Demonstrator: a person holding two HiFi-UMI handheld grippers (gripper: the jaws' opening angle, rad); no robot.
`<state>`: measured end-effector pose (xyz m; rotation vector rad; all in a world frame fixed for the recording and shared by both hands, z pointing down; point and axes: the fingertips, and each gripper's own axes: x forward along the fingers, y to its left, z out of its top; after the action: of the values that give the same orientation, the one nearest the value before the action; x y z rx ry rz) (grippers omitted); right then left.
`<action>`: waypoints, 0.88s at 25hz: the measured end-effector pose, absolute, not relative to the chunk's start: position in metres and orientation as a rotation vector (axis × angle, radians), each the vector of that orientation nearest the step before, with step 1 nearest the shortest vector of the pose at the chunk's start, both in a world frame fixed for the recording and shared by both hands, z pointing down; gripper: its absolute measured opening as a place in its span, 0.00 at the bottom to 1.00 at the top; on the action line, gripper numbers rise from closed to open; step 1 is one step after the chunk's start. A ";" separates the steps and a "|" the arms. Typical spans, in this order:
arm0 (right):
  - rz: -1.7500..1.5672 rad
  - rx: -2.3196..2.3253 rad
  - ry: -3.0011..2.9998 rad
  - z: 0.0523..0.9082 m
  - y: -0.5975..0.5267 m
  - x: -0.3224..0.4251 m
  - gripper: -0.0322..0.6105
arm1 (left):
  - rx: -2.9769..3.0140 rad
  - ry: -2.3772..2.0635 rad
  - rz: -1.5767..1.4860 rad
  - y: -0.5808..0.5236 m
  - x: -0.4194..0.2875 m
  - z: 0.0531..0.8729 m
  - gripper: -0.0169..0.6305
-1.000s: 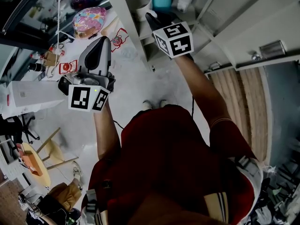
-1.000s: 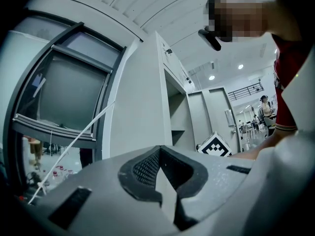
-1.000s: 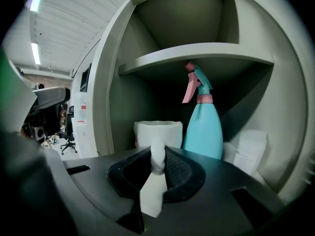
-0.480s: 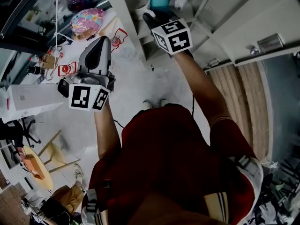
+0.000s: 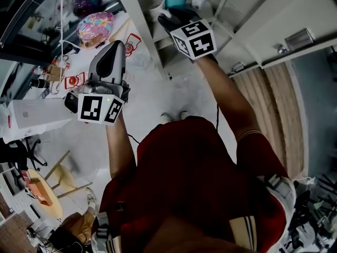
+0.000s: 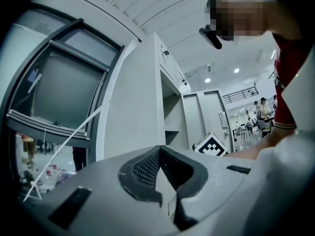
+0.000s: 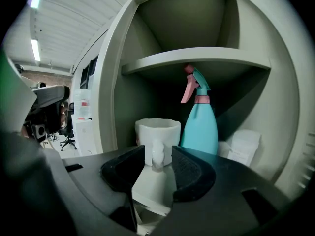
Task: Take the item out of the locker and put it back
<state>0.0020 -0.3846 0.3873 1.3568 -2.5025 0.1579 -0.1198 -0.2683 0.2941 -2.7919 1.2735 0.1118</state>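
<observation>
A white mug (image 7: 157, 132) stands on the lower shelf of the open locker (image 7: 197, 58), its handle towards me. Beside it is a teal spray bottle (image 7: 199, 127) with a pink trigger. My right gripper (image 7: 158, 154) has just been opening its jaws; the mug's handle sits at the gap between the tips and the pads do not press on it. In the head view this gripper (image 5: 168, 20) reaches into the locker at the mug (image 5: 149, 1). My left gripper (image 5: 112, 51) is held level outside the locker, left of it, tips together (image 6: 158, 151) on nothing.
A white box (image 7: 243, 149) sits at the shelf's right, behind the bottle. The locker's door (image 5: 284, 15) hangs open on the right. To the left are a table with a pink patterned thing (image 5: 97, 25), a white carton (image 5: 37, 112) and wooden chairs (image 5: 58, 175).
Both grippers keep their places. The head view has shifted slightly, so the locker and right gripper sit a little higher in the picture.
</observation>
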 end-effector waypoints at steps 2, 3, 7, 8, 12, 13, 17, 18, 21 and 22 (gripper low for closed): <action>0.150 1.364 -2.510 0.385 -0.382 0.004 0.32 | -2.797 1.265 0.109 -0.268 -0.118 0.295 0.04; 0.145 1.369 -2.515 0.383 -0.381 0.005 0.33 | -2.800 1.260 0.109 -0.267 -0.117 0.295 0.04; 0.128 1.389 -2.541 0.372 -0.371 0.011 0.35 | -2.811 1.237 0.112 -0.262 -0.112 0.294 0.04; 0.123 1.391 -2.547 0.368 -0.368 0.011 0.35 | -2.813 1.232 0.114 -0.260 -0.111 0.294 0.04; 0.095 1.403 -2.581 0.351 -0.354 0.012 0.36 | -2.819 1.210 0.120 -0.255 -0.106 0.292 0.04; 0.088 1.407 -2.593 0.345 -0.350 0.012 0.36 | -2.820 1.204 0.122 -0.253 -0.105 0.291 0.04; 0.059 1.422 -2.646 0.325 -0.333 0.010 0.36 | -2.822 1.183 0.127 -0.250 -0.100 0.289 0.04; 0.053 1.425 -2.659 0.320 -0.328 0.010 0.35 | -2.823 1.178 0.128 -0.248 -0.099 0.289 0.04; 0.033 1.431 -2.694 0.306 -0.313 0.009 0.35 | -2.825 1.160 0.134 -0.244 -0.095 0.286 0.04; 0.025 1.432 -2.703 0.302 -0.309 0.008 0.35 | -2.826 1.154 0.137 -0.243 -0.093 0.285 0.04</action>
<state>0.0081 -0.3088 0.3023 1.4316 -2.7031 0.0250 -0.0932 -0.2432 0.2851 -2.8262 1.1542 0.1371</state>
